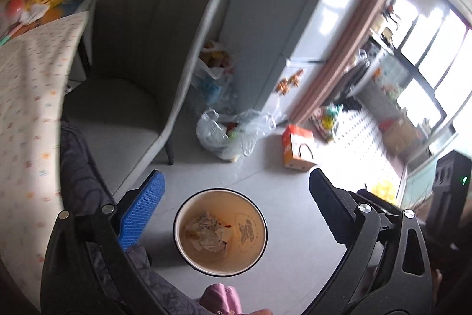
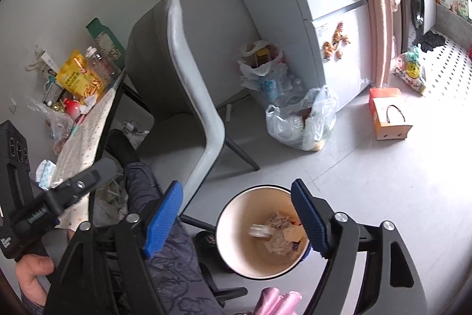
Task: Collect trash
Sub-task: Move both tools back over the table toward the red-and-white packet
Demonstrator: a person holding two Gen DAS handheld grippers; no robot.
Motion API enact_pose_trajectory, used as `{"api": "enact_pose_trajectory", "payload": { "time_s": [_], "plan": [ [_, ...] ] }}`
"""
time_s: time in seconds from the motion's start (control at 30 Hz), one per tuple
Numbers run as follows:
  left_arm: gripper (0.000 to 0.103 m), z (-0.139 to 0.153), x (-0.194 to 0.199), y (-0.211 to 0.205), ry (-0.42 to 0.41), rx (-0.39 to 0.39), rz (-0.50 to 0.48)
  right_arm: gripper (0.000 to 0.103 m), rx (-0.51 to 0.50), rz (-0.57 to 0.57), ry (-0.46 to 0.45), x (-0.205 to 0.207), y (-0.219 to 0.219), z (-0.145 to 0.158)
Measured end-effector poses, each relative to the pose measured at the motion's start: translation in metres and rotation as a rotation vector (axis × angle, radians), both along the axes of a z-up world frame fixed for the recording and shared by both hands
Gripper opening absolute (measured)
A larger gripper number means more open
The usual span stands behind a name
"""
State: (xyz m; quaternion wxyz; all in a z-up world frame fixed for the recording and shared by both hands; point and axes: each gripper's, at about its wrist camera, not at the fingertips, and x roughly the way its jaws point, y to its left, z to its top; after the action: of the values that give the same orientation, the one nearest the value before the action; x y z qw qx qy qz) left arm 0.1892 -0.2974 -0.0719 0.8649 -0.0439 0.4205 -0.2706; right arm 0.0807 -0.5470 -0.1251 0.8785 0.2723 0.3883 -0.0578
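Observation:
A round cream bin (image 1: 253, 211) (image 2: 236, 244) stands on the grey floor with crumpled paper and wrappers (image 1: 206, 232) (image 2: 284, 232) at its bottom. A blurred white scrap (image 2: 259, 230) shows inside it. My left gripper (image 1: 236, 173) hangs above the bin, open wide, with nothing between its fingers. My right gripper (image 2: 236, 183) is open too, empty, over the bin's left rim. More crumpled paper (image 2: 88, 104) and a wrapper (image 2: 45, 170) lie on the patterned table (image 2: 85, 138).
A grey chair (image 1: 141, 64) (image 2: 188, 96) stands just behind the bin. Plastic bags (image 1: 230, 135) (image 2: 303, 120) and an orange box (image 1: 298, 149) (image 2: 386, 114) sit on the floor by the fridge (image 2: 333, 5). The person's leg (image 2: 174, 262) and pink slipper (image 1: 221, 300) border the bin.

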Motion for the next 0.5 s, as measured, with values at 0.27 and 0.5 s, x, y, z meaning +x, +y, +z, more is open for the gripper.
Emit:
{"api": "enact_pose_trajectory", "payload": {
  "time_s": [0.27,0.5],
  "plan": [
    [0.097,0.032,-0.014,0.057,-0.056,-0.04,0.102,0.093,-0.034,0.061,-0.047,0.009,0.038,0.023],
    [0.097,0.051,-0.027,0.101,-0.106,-0.051,0.16,0.095,-0.047,0.141,-0.071,0.019,0.079,0.038]
  ]
}}
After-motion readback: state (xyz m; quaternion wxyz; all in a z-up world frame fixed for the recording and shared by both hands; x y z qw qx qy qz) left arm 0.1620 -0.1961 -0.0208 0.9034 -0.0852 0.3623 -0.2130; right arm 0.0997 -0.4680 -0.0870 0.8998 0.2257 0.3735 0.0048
